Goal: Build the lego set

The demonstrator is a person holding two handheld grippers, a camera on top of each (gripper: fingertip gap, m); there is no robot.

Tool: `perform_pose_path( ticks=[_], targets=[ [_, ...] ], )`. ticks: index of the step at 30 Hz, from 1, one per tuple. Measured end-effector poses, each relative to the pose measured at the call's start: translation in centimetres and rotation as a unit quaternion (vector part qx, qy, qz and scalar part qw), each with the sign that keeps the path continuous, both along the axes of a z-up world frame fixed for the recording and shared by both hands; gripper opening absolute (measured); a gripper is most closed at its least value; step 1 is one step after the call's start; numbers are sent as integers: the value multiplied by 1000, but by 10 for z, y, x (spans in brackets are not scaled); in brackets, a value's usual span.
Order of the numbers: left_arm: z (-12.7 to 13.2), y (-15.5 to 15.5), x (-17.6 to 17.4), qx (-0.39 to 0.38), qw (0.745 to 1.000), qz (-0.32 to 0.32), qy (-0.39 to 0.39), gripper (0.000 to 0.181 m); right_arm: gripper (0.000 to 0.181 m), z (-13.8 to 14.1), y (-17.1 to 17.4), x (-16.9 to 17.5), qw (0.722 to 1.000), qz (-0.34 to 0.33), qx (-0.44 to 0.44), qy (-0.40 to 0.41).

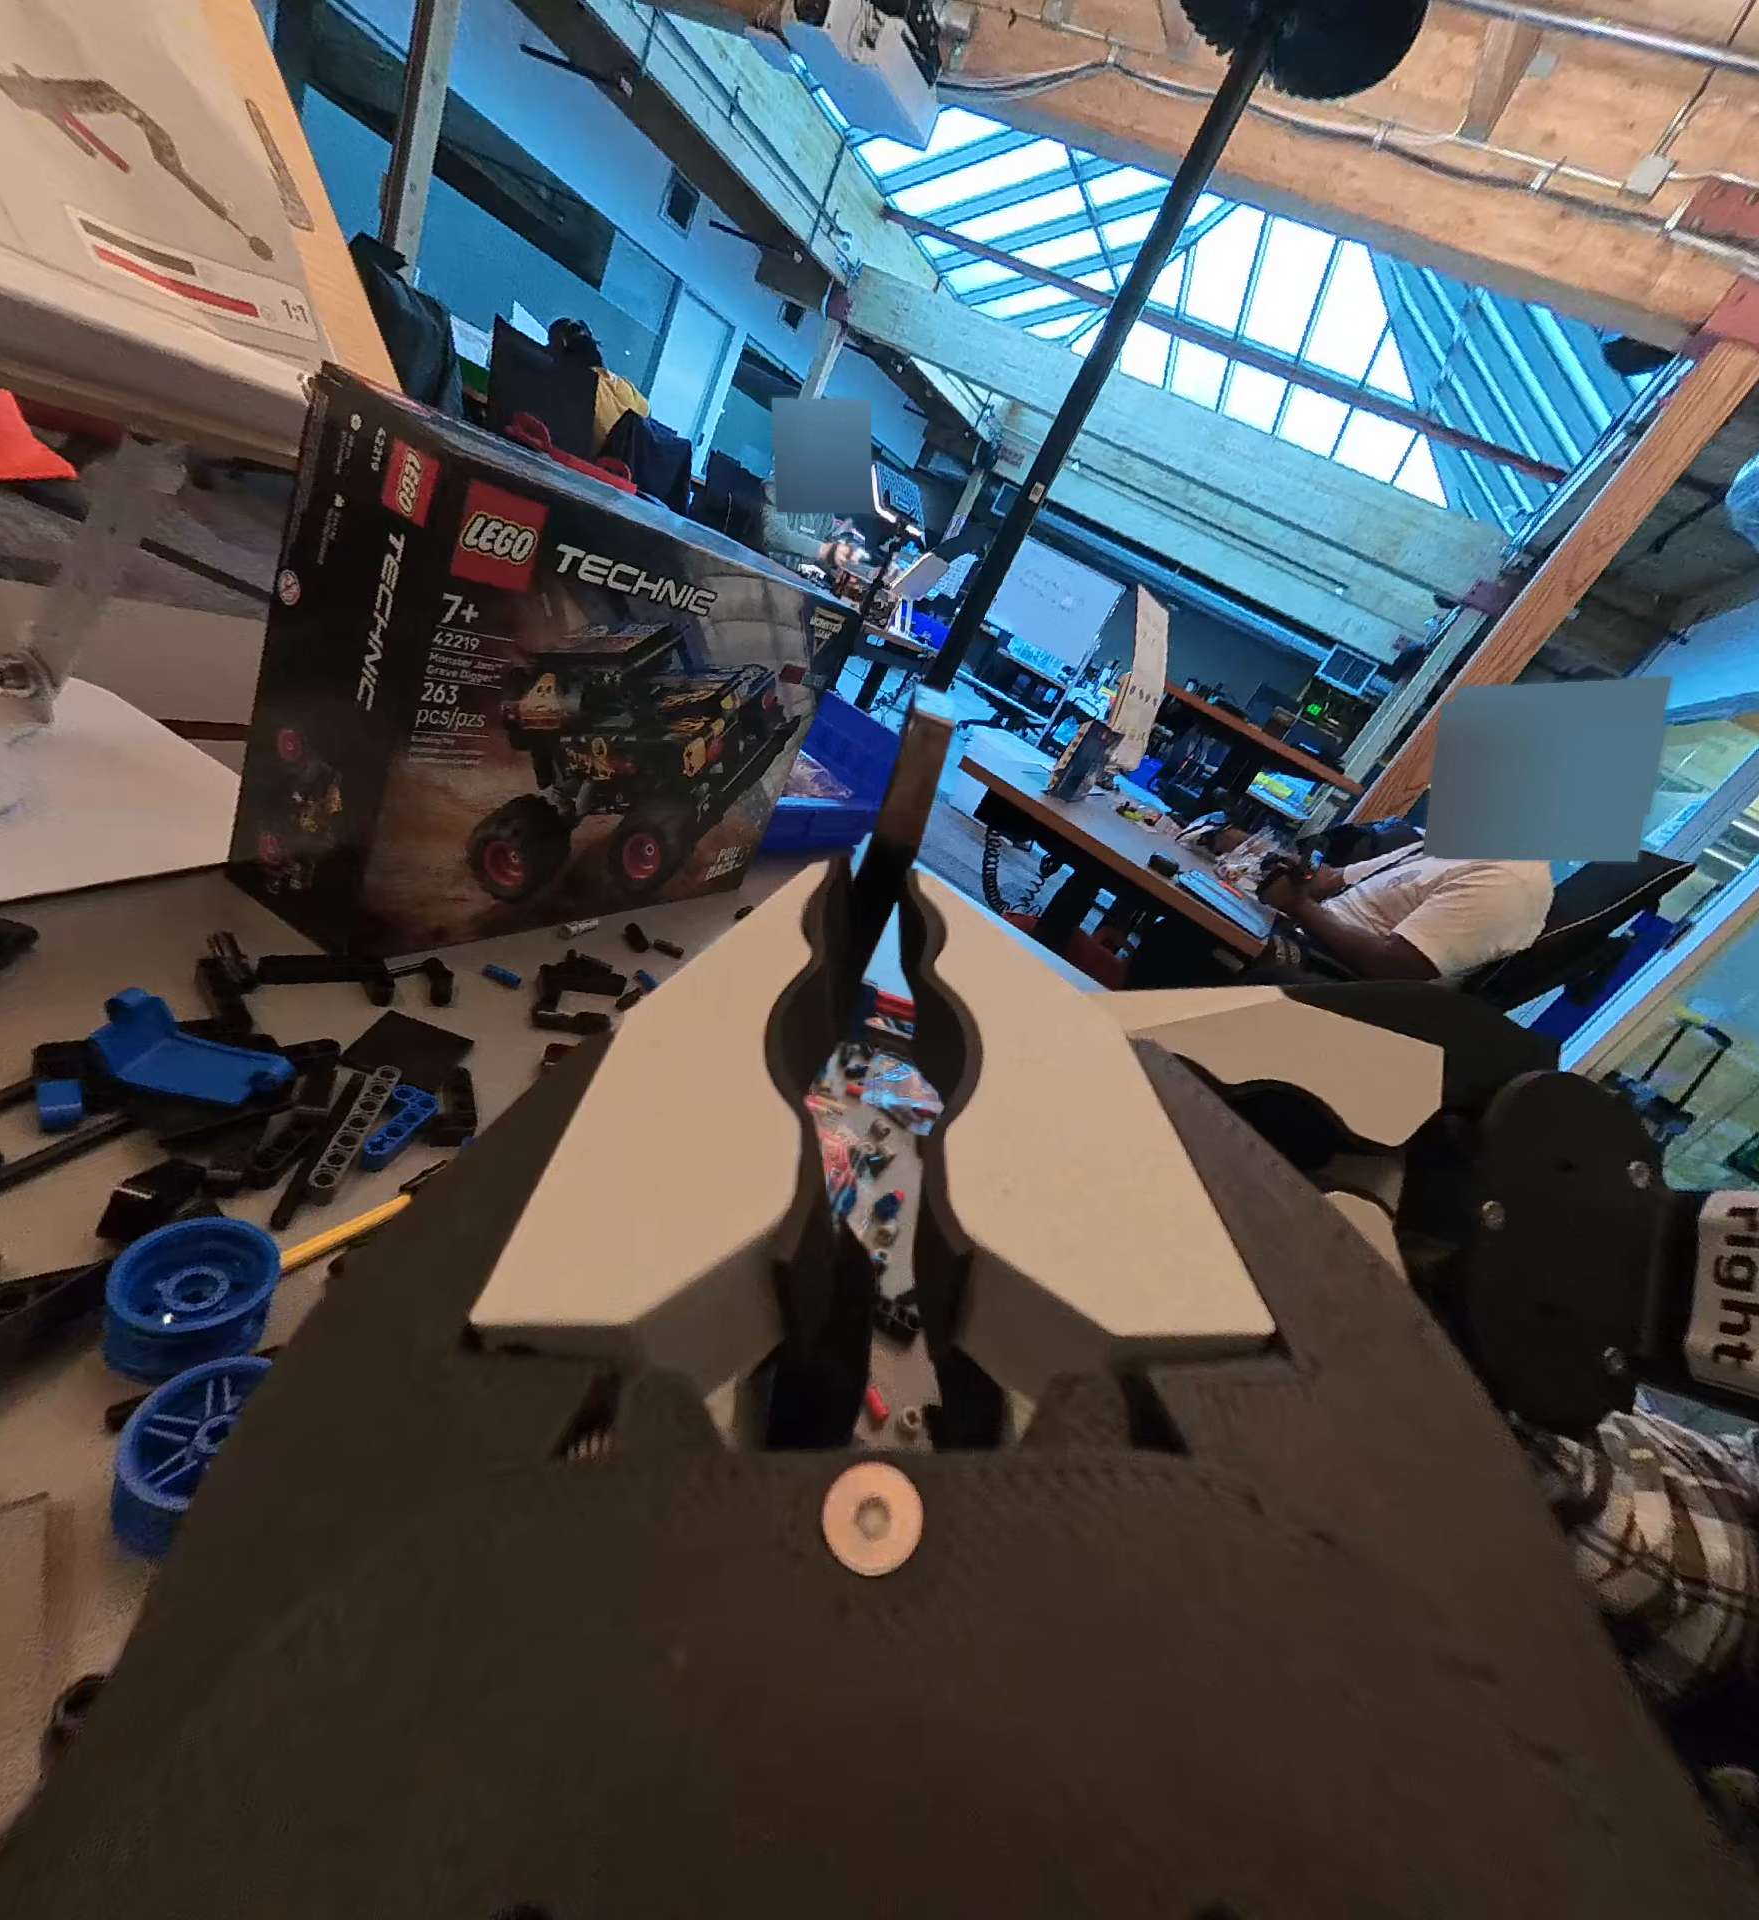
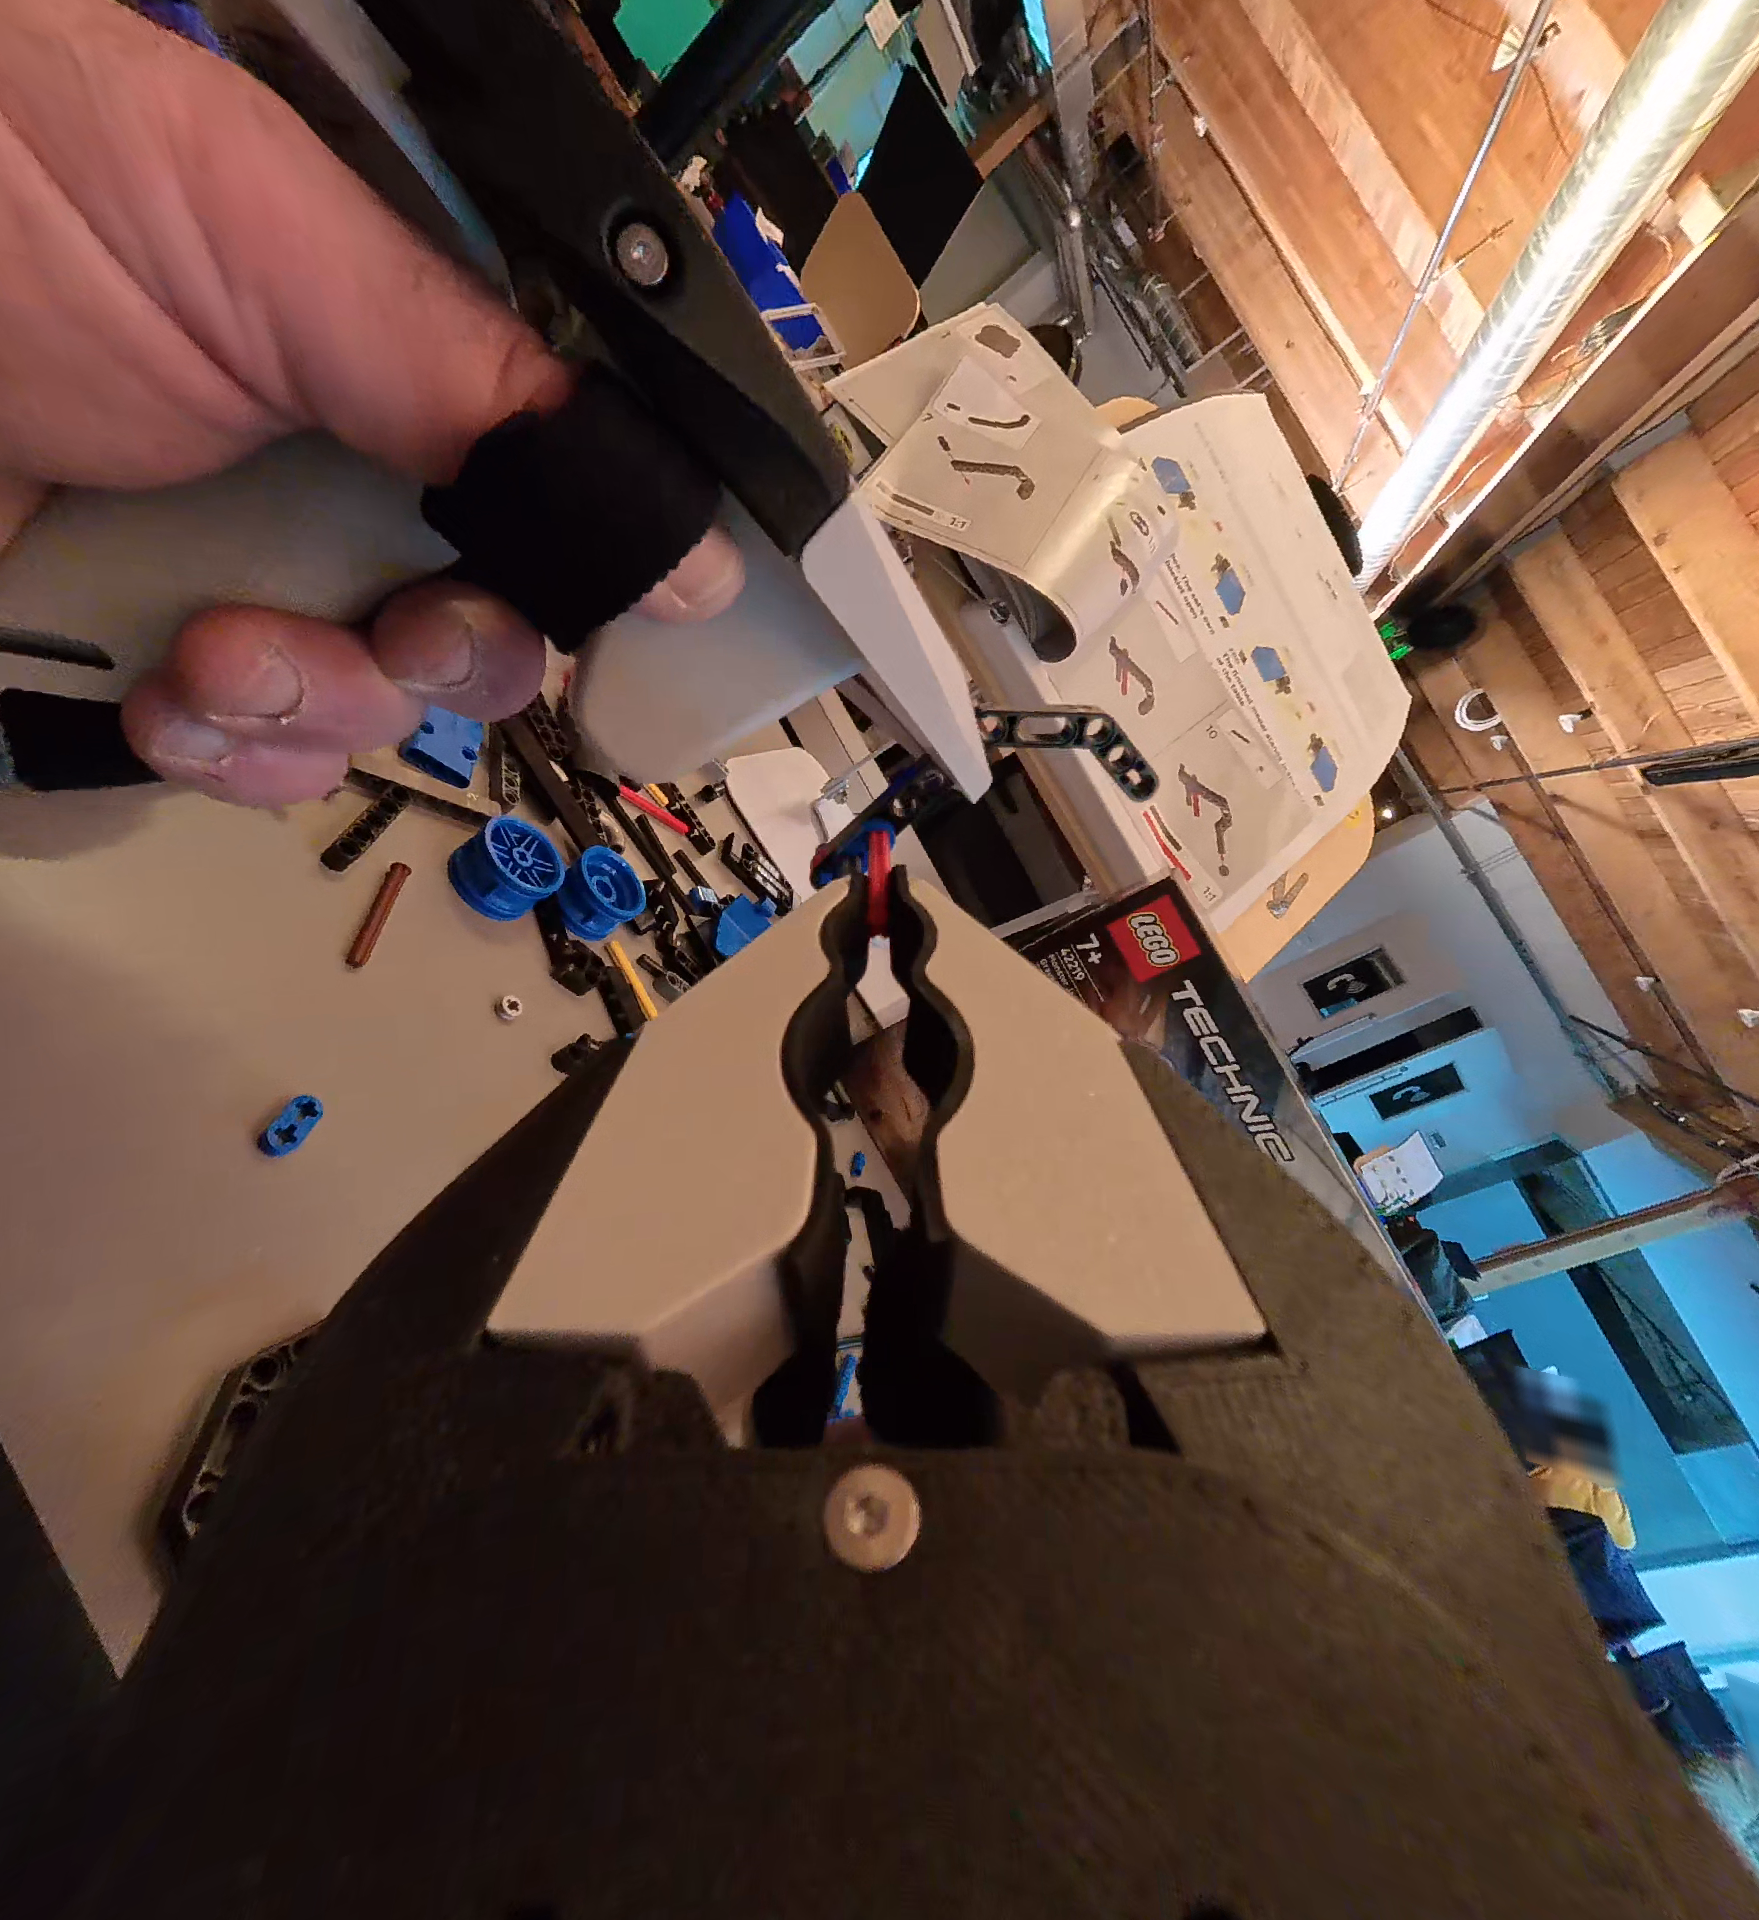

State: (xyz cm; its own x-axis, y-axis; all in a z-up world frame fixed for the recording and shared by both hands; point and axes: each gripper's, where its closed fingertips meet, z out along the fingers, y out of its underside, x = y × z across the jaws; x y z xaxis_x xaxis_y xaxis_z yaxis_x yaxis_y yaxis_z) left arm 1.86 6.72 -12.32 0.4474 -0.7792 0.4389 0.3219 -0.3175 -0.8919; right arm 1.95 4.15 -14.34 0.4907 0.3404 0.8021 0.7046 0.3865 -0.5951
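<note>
My left gripper [image 1: 880,883] is shut on a black bent beam [image 1: 916,790] that sticks up from its fingertips. In the right wrist view that beam [image 2: 1062,732] pokes out of the left gripper [image 2: 963,758], which a hand [image 2: 179,312] holds. My right gripper [image 2: 880,894] is shut on a thin red axle [image 2: 877,868] with a blue piece [image 2: 839,857] at its far end, just below the beam. The right gripper's body [image 1: 1540,1226] shows low at the right of the left wrist view. Both grippers are held above the table.
The set's box [image 1: 532,707] [image 2: 1166,987] stands at the back of the grey table [image 2: 75,1039]. The open instruction booklet [image 2: 1218,582] [image 1: 106,156] is propped beside it. Blue wheel rims [image 1: 191,1288] [image 2: 542,868], black beams and small pins lie loose. A black pole [image 1: 1114,343] rises behind. My left and right fingertips are right by each other.
</note>
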Motion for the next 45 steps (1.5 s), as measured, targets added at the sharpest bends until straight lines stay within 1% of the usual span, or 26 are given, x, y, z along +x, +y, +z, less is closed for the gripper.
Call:
perform_pose_path(
  ticks=[2, 12, 21, 24, 31, 34, 38, 41, 43, 45],
  targets=[
    [1, -2, 1, 2, 1000, 4, 0, 7, 1, 0, 1, 0, 1000, -1, 3, 0],
    [-1, -3, -2, -38, 998, -6, -49, 8, 1, -3, 4, -4, 1000, 6, 22, -8],
    [8, -11, -4, -82, 988, -63, -116, 7, 1, 3, -2, -4, 997, 50, 62, -20],
    [8, -14, -4, -86, 986, -66, -123, 7, 1, 3, -2, -4, 996, 61, 60, -19],
    [9, -12, -6, -82, 987, -61, -126, 7, 1, 4, -1, -7, 996, 64, 54, -15],
    [15, -12, -11, -54, 989, -54, -126, 8, 1, 9, -4, -5, 996, 63, 63, 3],
    [21, -18, -9, -24, 991, -74, -108, 11, 0, 13, -8, -4, 996, 65, 67, 14],
    [25, -23, -9, -17, 987, -93, -127, 13, 0, 17, -12, -3, 995, 68, 72, 20],
    [27, -25, -9, -15, 986, -98, -133, 14, 0, 18, -13, -3, 995, 70, 73, 22],
    [22, -25, -6, -22, 987, -104, -124, 20, 0, 20, -15, -4, 994, 73, 74, 26]
  ],
)
